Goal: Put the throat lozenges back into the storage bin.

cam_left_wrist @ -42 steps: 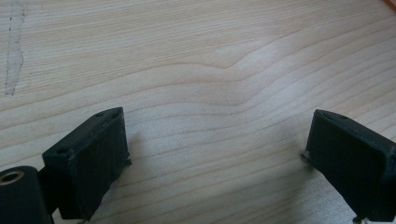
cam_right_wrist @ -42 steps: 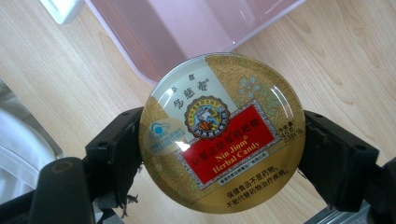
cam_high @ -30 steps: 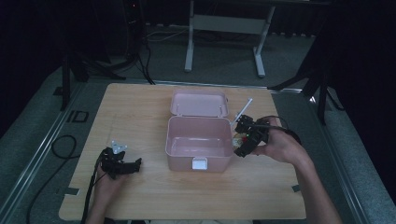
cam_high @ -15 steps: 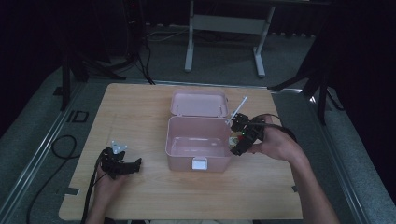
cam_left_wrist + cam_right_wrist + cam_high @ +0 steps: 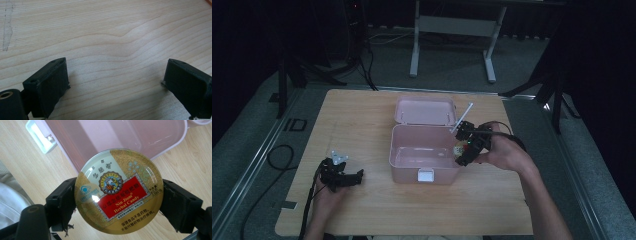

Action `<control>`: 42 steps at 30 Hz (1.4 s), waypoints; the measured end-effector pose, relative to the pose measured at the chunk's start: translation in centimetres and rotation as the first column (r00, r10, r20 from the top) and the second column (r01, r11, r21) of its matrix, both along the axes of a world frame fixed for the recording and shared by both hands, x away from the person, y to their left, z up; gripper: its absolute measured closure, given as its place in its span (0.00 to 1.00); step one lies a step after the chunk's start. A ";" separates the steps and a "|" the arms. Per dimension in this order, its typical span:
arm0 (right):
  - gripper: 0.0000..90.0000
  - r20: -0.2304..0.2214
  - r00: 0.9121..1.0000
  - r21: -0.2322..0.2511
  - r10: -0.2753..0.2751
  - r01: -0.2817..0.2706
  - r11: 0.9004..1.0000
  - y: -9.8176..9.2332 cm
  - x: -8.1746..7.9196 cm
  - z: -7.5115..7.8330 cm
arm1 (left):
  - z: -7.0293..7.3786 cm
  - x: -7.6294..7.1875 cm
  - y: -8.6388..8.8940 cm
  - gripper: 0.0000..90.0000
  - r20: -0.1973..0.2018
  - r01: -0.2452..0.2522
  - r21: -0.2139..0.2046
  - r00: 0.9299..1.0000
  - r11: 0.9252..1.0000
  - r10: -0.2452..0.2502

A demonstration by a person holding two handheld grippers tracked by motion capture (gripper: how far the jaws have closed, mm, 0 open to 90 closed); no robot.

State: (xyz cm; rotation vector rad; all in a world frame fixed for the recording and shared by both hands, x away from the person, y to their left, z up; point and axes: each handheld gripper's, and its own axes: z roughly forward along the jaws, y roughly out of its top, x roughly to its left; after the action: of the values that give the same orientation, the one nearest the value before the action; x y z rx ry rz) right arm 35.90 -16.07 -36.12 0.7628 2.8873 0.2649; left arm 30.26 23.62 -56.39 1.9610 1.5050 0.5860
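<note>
A round gold candy tin [image 5: 119,191] with a red label reading "Nin Jiom Herbal Candy" sits between both jaws of my right gripper [image 5: 119,202], which is shut on its edge. In the high view that right gripper [image 5: 463,148] holds the tin [image 5: 458,149] over the right rim of an open pink box [image 5: 411,167], whose lid [image 5: 425,110] lies back behind it. The box interior [image 5: 130,137] looks empty below the tin. My left gripper [image 5: 352,179] rests low on the wooden table [image 5: 357,120] at the front left, open, with bare wood between its jaws [image 5: 115,82].
A white latch [image 5: 425,175] sticks out from the box's front wall. A black cable [image 5: 277,160] loops off the table's left edge. Beyond the table stand a white metal frame [image 5: 452,25] and dark stands.
My right gripper has carried the tin a little leftward, from beside the box to over its right rim. The left gripper has stayed put.
</note>
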 end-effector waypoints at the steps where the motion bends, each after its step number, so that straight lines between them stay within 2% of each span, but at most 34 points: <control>1: 0.22 0.000 1.000 0.001 0.001 -0.001 1.000 0.1 0.0 0.0 | 0.0 0.0 0.0 0.07 0.000 0.000 0.000 1.000 1.000 0.000; 25: 0.22 -0.004 1.000 0.010 0.025 -0.025 1.000 1.7 0.5 -0.2 | 0.0 0.0 0.0 0.06 -0.001 0.002 0.000 1.000 1.000 -0.002; 42: 0.22 -0.011 0.999 -0.010 0.043 -0.043 0.999 3.1 0.9 0.1 | 0.0 0.0 0.0 0.06 -0.002 0.002 0.001 1.000 1.000 -0.002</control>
State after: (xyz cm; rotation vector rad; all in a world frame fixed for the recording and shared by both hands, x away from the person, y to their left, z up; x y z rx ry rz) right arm 36.83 -12.95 -36.07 0.7036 2.9154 0.2518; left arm 30.29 23.60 -56.39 1.9636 1.5040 0.5841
